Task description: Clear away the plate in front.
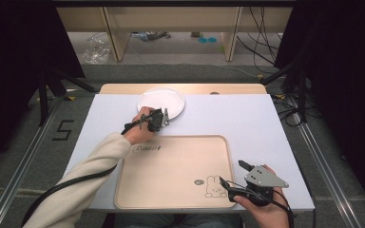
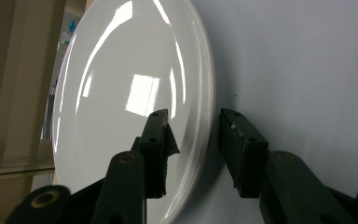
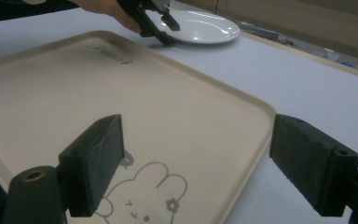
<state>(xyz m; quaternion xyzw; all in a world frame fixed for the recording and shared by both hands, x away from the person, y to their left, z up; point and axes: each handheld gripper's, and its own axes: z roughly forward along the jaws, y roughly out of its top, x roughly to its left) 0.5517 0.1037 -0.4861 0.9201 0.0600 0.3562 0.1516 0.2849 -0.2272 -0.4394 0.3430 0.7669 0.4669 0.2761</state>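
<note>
While your left gripper [image 2: 193, 140] straddles the white plate's [image 2: 135, 93] rim with jaws half open, not yet pressing, your right gripper [image 3: 200, 163] gapes wide, holding nothing.

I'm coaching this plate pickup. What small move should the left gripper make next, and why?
Probably close the left gripper the rest of the way on the white plate. Its jaws straddle the plate's near rim, one above and one below, with a gap still showing, so it is not yet pinched. The beige tray lies beside it.
</note>
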